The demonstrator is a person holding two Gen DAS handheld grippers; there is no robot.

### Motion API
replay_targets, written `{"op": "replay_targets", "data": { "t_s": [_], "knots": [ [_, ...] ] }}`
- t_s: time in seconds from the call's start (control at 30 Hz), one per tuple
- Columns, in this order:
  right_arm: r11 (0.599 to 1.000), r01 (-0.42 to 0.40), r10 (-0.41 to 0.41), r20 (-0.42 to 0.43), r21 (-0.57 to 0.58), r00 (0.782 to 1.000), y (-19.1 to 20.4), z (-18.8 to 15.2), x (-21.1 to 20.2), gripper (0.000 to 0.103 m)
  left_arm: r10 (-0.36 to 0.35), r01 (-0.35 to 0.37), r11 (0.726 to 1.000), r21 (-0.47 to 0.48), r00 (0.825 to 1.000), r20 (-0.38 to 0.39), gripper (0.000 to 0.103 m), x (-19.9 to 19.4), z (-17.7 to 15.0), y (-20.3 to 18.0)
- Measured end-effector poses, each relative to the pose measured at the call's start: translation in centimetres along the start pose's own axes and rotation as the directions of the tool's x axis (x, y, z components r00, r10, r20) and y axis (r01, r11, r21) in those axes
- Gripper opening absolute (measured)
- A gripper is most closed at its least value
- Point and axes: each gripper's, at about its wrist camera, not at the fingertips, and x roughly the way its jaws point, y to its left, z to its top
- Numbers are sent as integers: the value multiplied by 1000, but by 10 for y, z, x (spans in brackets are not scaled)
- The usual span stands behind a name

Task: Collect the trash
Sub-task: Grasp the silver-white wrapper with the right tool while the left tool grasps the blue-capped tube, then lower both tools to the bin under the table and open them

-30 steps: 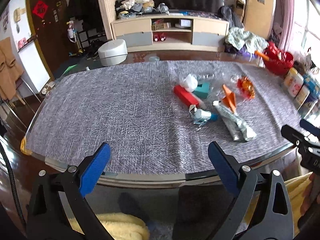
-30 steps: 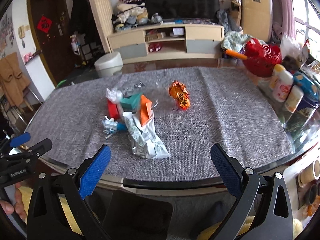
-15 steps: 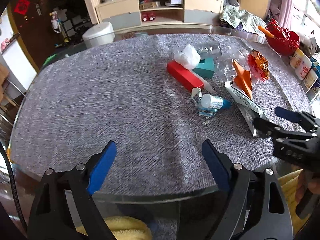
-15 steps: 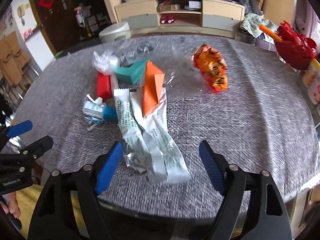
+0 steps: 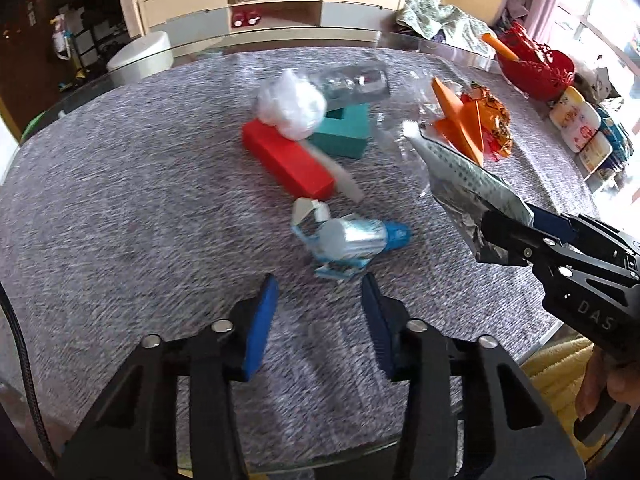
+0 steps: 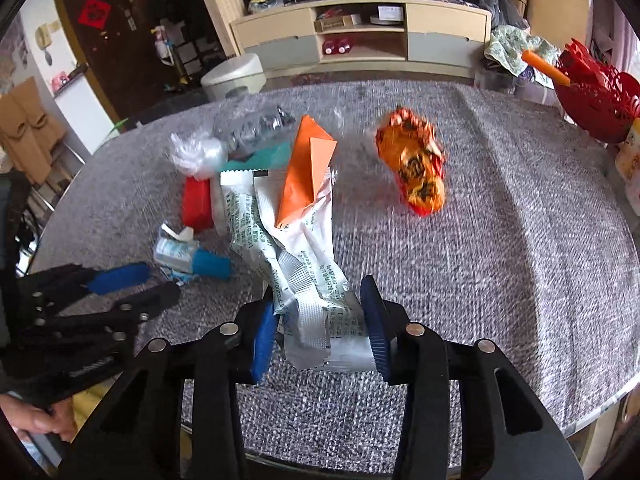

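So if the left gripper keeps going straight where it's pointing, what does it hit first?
Most likely the small white and blue bottle, lying just ahead of the left gripper and nearly in line with the gap between its jaws, which have just been closing with nothing between them. Depth is hard to judge.

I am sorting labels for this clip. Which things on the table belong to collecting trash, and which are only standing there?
Trash to collect:
silver wrapper
orange paper
orange snack bag
red box
teal box
crumpled clear bag
small blue-capped bottle

Not part of the job:
red basket
containers at the table edge
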Motion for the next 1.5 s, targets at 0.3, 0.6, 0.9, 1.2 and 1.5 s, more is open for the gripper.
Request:
{"op": "replay_targets", "data": {
  "t_s": [0.3,0.6,0.9,1.2,1.5],
  "knots": [
    [986,-133,138,-53,101,989,-16,5,3,41,-42,42,999,1,999,15,15,4,8,-8],
    [992,-88,91,-31,96,995,-18,4,-16,41,-28,25,999,25,993,114,12,-35,12,-16],
    [992,-96,94,24,77,995,-9,4,-51,41,-24,18,999,35,982,188,5,-79,10,-18],
    [996,-77,72,111,42,991,6,2,-106,41,-16,6,999,35,960,279,5,-142,-7,-31],
    [1000,-11,8,136,22,991,11,-55,-152,41,-12,5,1000,25,953,301,5,-188,-65,-46]
  ]
}}
